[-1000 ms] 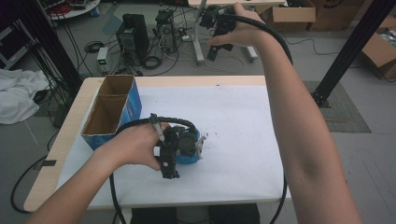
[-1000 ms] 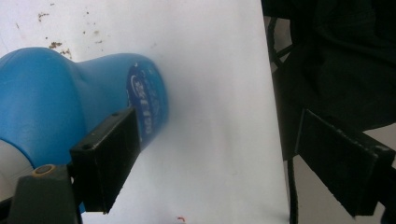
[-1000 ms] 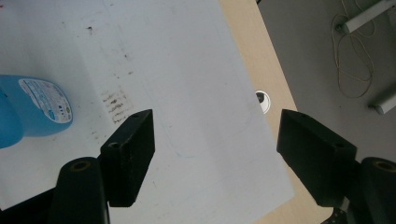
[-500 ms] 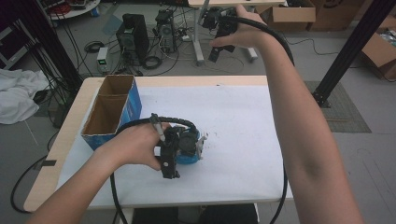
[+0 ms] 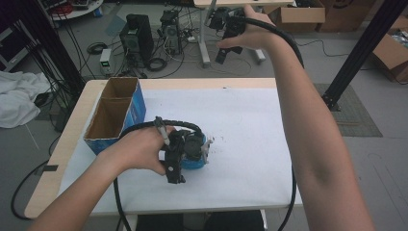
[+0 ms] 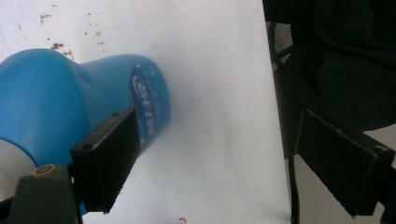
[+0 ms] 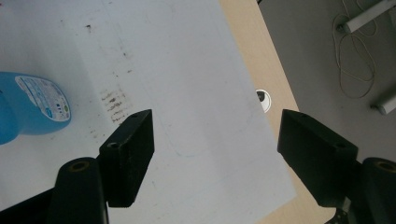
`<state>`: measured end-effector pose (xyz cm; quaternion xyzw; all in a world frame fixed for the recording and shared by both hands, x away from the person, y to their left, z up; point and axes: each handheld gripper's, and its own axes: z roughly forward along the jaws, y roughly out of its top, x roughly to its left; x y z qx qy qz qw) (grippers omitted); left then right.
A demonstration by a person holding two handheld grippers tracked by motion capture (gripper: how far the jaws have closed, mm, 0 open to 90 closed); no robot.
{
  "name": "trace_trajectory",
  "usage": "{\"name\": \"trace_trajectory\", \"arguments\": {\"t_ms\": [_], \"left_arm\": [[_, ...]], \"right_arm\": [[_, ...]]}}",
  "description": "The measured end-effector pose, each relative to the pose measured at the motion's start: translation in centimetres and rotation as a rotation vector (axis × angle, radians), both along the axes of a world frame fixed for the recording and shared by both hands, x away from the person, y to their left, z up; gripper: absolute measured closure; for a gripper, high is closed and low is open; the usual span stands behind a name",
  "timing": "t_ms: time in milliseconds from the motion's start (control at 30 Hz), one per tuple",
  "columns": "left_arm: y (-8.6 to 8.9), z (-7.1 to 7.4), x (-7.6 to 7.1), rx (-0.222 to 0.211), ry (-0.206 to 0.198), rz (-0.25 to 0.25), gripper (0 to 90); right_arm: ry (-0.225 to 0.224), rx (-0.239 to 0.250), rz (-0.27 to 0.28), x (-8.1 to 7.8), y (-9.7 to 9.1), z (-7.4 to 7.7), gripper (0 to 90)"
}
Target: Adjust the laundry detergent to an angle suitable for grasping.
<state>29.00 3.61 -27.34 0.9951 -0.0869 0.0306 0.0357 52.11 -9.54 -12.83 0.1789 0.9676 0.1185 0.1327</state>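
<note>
Two spread grippers; one blue bottle [image 6: 60,98]

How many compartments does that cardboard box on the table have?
2. The cardboard box at the table's left edge has a divider: one compartment at the far end, one nearer the left gripper. Their floors are partly hidden.

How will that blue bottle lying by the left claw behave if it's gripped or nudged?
The blue bottle lies on its side on the white sheet, so a nudge will probably roll it. Its rounded, glossy plastic body looks slippery, so it may squirt out of the open left claw. How full or heavy it is can't be judged.
</note>
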Motion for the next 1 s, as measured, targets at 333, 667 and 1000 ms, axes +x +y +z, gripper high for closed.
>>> {"name": "trace_trajectory", "arguments": {"t_ms": [333, 667, 1000], "left_arm": [[0.07, 0.08, -0.13, 0.002, -0.006, 0.005, 14.9], [-0.05, 0.32, -0.16, -0.005, -0.008, 0.006, 14.9], [0.06, 0.46, -0.31, -0.003, -0.015, 0.006, 14.9]], "right_arm": [[-0.004, 0.007, 0.004, -0.15, -0.06, 0.16, 27.3], [-0.003, 0.009, 0.006, -0.14, -0.24, 0.00, 27.3], [-0.003, 0.011, -0.001, -0.35, -0.41, 0.02, 27.4]]}}
